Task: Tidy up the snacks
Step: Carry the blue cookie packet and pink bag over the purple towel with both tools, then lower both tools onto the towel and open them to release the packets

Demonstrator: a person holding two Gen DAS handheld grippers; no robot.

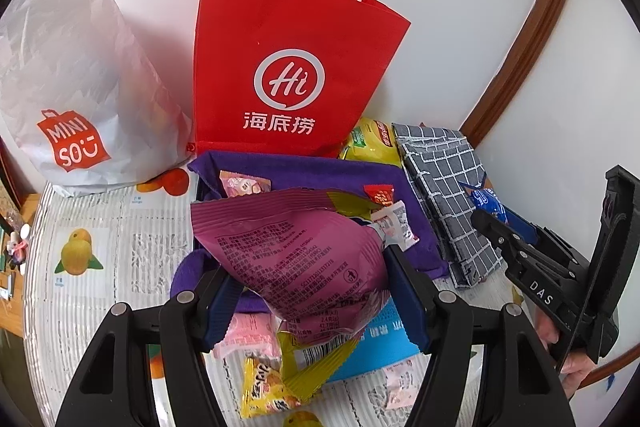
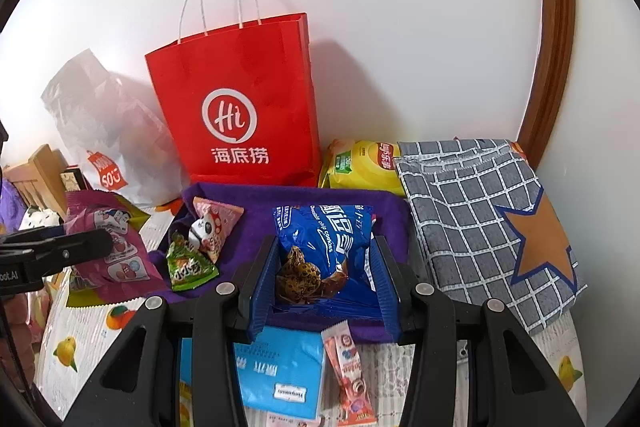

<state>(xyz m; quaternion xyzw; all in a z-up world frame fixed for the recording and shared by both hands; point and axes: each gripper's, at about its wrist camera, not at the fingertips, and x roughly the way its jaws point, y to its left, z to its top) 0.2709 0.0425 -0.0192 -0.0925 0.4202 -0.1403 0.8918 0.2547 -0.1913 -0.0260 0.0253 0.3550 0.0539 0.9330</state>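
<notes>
My left gripper (image 1: pixel 312 291) is shut on a magenta snack bag (image 1: pixel 296 251) and holds it above the purple cloth-lined box (image 1: pixel 320 173); the bag also shows in the right wrist view (image 2: pixel 112 247). My right gripper (image 2: pixel 324 275) is shut on a blue chocolate chip cookie bag (image 2: pixel 326 247), held over the purple box (image 2: pixel 256 203). Small snack packets lie in the box: a pink one (image 2: pixel 216 223) and a green one (image 2: pixel 190 267). The right gripper shows at the right of the left wrist view (image 1: pixel 492 223).
A red paper bag (image 1: pixel 292 67) and a white Miniso bag (image 1: pixel 72 87) stand against the wall. A yellow chip bag (image 2: pixel 360 163) and a grey checked cloth bag (image 2: pixel 480 219) lie right of the box. Loose snacks and a light blue pack (image 2: pixel 280 375) lie in front.
</notes>
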